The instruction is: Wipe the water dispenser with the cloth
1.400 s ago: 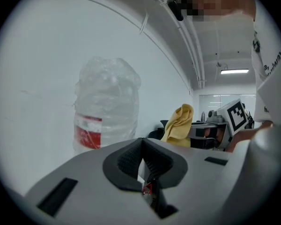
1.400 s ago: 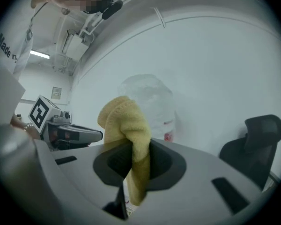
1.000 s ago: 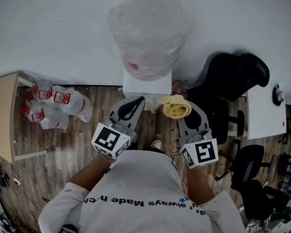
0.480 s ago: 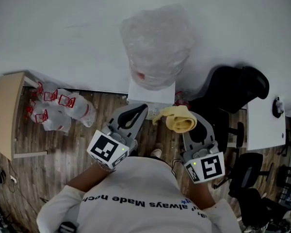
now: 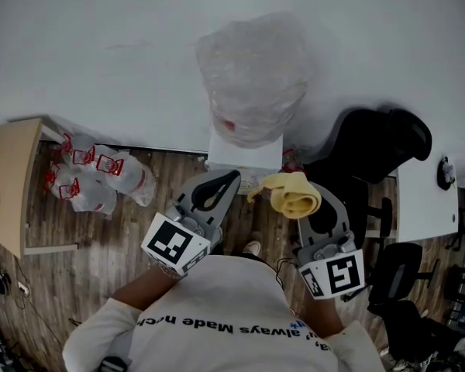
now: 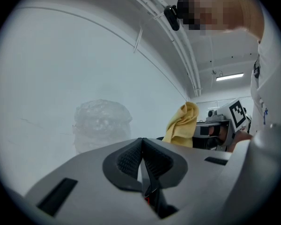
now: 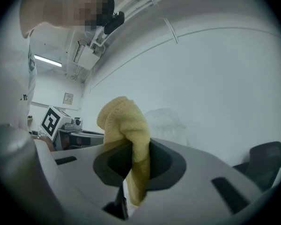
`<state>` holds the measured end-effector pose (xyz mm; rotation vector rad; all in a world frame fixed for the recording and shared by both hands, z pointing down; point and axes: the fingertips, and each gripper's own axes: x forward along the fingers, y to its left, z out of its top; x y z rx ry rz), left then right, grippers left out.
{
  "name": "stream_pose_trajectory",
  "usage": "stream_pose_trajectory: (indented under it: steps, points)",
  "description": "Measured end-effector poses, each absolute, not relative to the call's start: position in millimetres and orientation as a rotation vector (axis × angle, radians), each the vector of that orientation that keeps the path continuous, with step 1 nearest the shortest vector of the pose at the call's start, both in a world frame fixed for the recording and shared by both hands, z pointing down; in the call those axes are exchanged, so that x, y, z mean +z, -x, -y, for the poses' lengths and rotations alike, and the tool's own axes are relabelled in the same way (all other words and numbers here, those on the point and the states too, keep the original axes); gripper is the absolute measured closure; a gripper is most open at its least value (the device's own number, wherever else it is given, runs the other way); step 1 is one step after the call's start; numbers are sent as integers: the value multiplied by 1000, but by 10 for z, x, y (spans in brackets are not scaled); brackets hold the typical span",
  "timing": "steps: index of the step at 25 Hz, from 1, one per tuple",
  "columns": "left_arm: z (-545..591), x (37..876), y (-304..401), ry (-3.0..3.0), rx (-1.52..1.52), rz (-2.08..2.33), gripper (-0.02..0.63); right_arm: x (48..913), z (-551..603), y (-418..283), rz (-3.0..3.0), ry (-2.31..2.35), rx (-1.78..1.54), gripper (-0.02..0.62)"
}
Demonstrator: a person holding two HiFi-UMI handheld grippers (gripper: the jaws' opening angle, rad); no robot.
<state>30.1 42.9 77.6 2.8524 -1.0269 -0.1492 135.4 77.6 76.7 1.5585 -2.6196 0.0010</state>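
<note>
Holding a yellow cloth (image 5: 293,194), the right gripper (image 7: 139,150) has its jaws closed tight on the bunched middle of the fabric; a rounded fold stands up above the jaws and a short tail hangs below. The cloth is just in front of the white dispenser (image 5: 245,153), near its front right corner and not touching it. The left gripper (image 6: 141,144) points at the dispenser's front from the left, jaws pressed fully together with nothing between them. On top of the dispenser sits a large bottle (image 5: 252,72) wrapped in crinkled clear plastic. The cloth looks soft, light and limp, so it should mould to flat panels and corners; the raised fold is the natural wiping pad, and the present grip on the bunched part looks secure. The dispenser's body looks hard and smooth. The plastic wrap would probably slide and rustle under pressure, so any steadying is better done against the white casing.
</note>
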Motion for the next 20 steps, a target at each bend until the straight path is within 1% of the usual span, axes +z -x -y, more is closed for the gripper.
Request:
stream_pose_trajectory:
  steps: [20]
  points:
    - [-403,700,-286,-2856,-187,1043,589,682,-736,-1372,2623,-1568,-24,535]
